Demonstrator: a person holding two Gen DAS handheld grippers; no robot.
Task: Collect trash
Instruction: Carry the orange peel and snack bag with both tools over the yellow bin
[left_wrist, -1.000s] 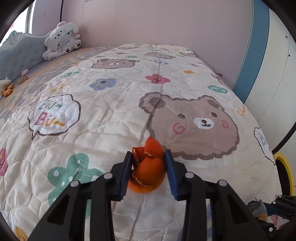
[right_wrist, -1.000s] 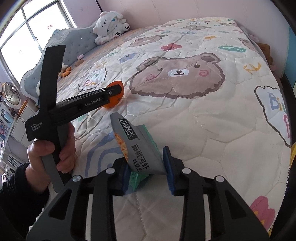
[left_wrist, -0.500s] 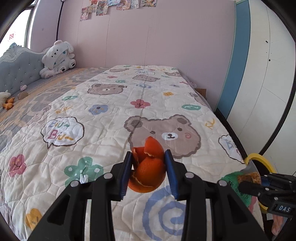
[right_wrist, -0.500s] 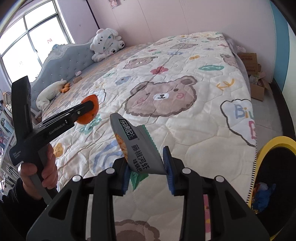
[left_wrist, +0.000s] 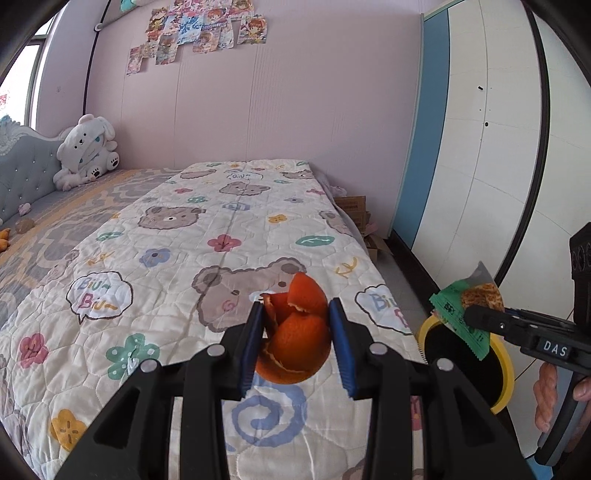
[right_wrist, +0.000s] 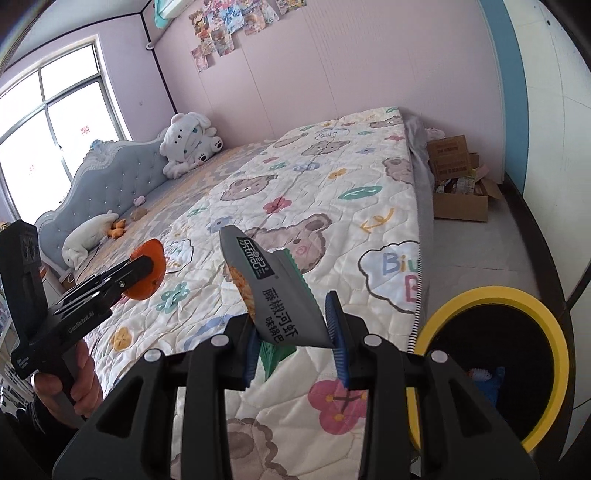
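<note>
My left gripper (left_wrist: 295, 317) is shut on a curled orange peel (left_wrist: 295, 332), held above the patterned quilt (left_wrist: 184, 258). My right gripper (right_wrist: 291, 332) is shut on a grey and green snack wrapper (right_wrist: 280, 295) that sticks up between its blue pads. In the left wrist view the wrapper (left_wrist: 469, 306) and the right gripper (left_wrist: 476, 317) hang over a black bin with a yellow rim (left_wrist: 506, 373) beside the bed. The right wrist view shows that bin (right_wrist: 498, 295) at lower right with some trash inside, and the left gripper (right_wrist: 142, 267) with the peel (right_wrist: 147, 273) at the left.
A white plush toy (left_wrist: 86, 151) sits by the grey headboard (right_wrist: 103, 173). Cardboard boxes (right_wrist: 461, 184) stand on the floor past the bed's far corner. A white and blue wardrobe (left_wrist: 480, 147) lines the right wall. A person's hand (right_wrist: 70, 387) holds the left gripper's handle.
Both grippers have risen and drawn back from the quilt with their trash still held. The bin has come into view at the right, and the right gripper now hangs over it.
</note>
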